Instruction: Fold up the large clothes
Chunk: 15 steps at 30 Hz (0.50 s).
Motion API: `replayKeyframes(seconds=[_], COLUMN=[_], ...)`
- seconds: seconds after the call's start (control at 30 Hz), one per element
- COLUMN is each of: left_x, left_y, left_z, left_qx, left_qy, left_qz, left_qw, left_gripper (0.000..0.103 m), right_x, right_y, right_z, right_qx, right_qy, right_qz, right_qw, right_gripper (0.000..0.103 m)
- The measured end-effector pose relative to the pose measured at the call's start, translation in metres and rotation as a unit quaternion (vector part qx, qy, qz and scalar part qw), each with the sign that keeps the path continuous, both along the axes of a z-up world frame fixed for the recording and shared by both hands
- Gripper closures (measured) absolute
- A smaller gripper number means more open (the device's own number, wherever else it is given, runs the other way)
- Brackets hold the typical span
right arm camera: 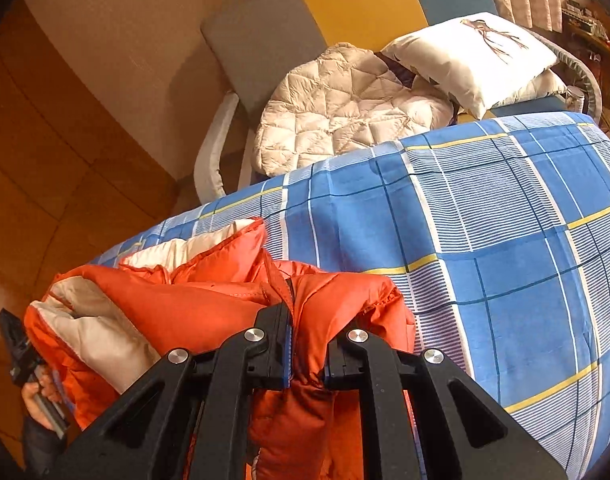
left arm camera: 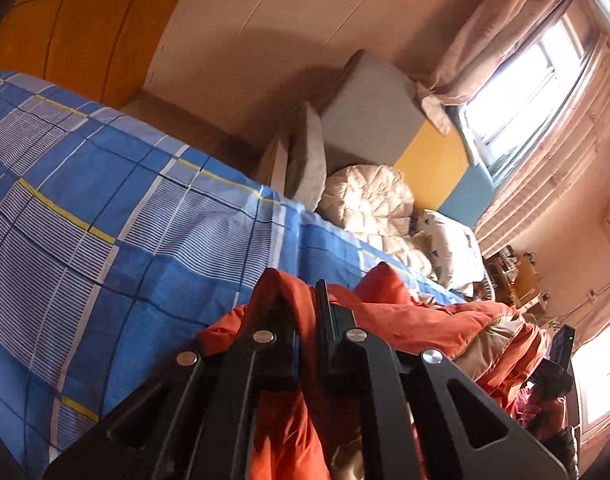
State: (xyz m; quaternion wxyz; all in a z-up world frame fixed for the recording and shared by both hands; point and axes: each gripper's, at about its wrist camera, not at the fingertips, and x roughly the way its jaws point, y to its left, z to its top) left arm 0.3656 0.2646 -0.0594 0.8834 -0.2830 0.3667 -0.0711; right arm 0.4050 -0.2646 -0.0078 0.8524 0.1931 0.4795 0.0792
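An orange padded jacket [left arm camera: 409,320] with a cream lining hangs bunched between both grippers over the blue checked bed [left arm camera: 105,208]. My left gripper [left arm camera: 305,300] is shut on a fold of its orange fabric, which wraps over the fingertips. In the right wrist view the same jacket [right arm camera: 193,300] spreads to the left, cream lining showing. My right gripper [right arm camera: 309,320] is shut on a thick fold by the zipper edge. The other gripper shows at each view's edge: the right one [left arm camera: 561,356], and the left one [right arm camera: 15,344] in a hand.
The blue checked bed cover [right arm camera: 505,240] fills the right. A cream quilted jacket [right arm camera: 337,108] and a white printed pillow [right arm camera: 477,56] lie at the bed's head against a grey, yellow and blue headboard [right arm camera: 345,4]. Wooden floor [right arm camera: 45,160] lies left; curtains and a bright window [left arm camera: 521,92] beyond.
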Motion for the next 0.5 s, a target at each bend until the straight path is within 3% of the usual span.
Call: replayKeyframes(seconds=[0.5], left_x=[0.05], left_y=[-0.011], left_z=[-0.049], left_qx=[0.046], left_qy=[0.085], left_qz=[0.007], left_qw=[0.9953], left_gripper=[0.095], right_x=[0.038], right_y=[0.001], right_z=[-0.049], right_qx=[0.0], right_qy=[0.065], right_qz=[-0.039], right_qw=[0.997], right_gripper=[0.093])
